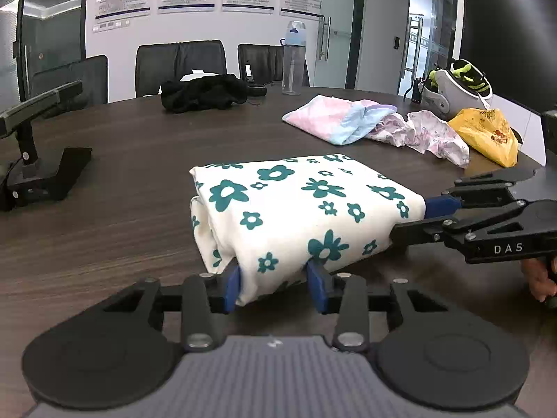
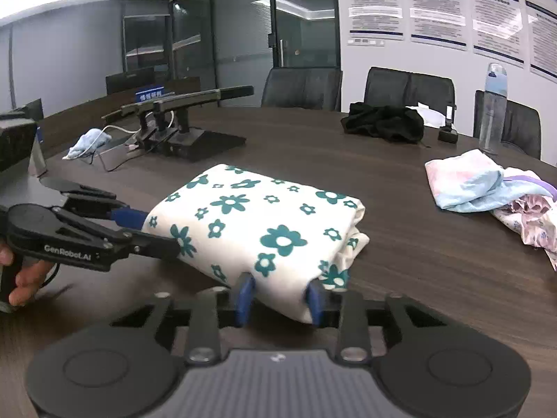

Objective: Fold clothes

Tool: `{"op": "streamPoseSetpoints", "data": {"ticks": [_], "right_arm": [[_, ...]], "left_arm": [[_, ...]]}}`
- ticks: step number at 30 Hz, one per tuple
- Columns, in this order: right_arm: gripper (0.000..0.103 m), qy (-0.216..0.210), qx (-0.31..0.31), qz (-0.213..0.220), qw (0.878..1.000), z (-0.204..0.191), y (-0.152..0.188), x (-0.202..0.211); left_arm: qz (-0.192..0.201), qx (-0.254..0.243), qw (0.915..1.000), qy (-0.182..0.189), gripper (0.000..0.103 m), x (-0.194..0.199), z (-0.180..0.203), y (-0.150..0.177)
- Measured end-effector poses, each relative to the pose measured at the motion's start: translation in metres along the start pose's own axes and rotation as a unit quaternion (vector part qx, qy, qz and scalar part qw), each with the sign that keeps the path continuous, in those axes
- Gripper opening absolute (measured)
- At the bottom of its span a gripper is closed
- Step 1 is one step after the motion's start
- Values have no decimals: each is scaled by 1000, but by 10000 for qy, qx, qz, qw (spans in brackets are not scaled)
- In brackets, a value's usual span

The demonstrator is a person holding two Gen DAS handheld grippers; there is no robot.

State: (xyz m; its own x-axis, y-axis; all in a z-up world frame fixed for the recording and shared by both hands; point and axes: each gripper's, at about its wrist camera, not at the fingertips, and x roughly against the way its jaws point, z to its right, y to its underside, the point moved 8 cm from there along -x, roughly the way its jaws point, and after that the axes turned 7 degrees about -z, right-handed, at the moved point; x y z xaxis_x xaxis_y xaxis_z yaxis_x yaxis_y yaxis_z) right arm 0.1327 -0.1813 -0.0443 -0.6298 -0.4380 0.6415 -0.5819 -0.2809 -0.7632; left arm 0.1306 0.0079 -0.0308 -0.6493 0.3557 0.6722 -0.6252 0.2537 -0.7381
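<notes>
A white cloth with teal flowers (image 1: 296,209) lies folded into a thick bundle on the dark wooden table (image 1: 122,230); it also shows in the right wrist view (image 2: 257,223). My left gripper (image 1: 275,284) has its blue pads on either side of the bundle's near edge and is shut on it. My right gripper (image 2: 280,297) clamps the bundle's other edge the same way. Each gripper shows in the other's view, the right gripper (image 1: 414,217) at the right and the left gripper (image 2: 153,231) at the left.
A pink-and-blue garment (image 1: 341,118), a floral purple garment (image 1: 424,136) and a yellow bag (image 1: 487,136) lie at the far right. A black garment (image 1: 205,92), a water bottle (image 1: 294,59), shoes (image 1: 459,83) and a black stand (image 1: 34,160) stand around. Chairs (image 1: 181,66) line the far edge.
</notes>
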Motion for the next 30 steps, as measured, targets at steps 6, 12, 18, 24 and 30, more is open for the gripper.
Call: {"op": "streamPoseSetpoints", "data": {"ticks": [6,12,18,24,30], "right_arm": [[25,258,-240,-29,9994,9,-13,-16],[25,661,-595,-70,9960,34,-50,-56],[25,854,-859,-91,9926,61,-85,-98],[25,963,-978,-128,9905,84,-112,-132],[26,889,-968,-50,9913,79,-125,-143]], "left_arm": [[-114,58,9999,-63,34,-19,-11,-17],[-204,150,9992,-312,33,-58,-36,-55],[-166,353,9982,-449,33,-97,-65,-90],[-91,433,9976,-535,33,-122,-85,-112],[298,426,9981,-320,35,-91,-94,-117]]}}
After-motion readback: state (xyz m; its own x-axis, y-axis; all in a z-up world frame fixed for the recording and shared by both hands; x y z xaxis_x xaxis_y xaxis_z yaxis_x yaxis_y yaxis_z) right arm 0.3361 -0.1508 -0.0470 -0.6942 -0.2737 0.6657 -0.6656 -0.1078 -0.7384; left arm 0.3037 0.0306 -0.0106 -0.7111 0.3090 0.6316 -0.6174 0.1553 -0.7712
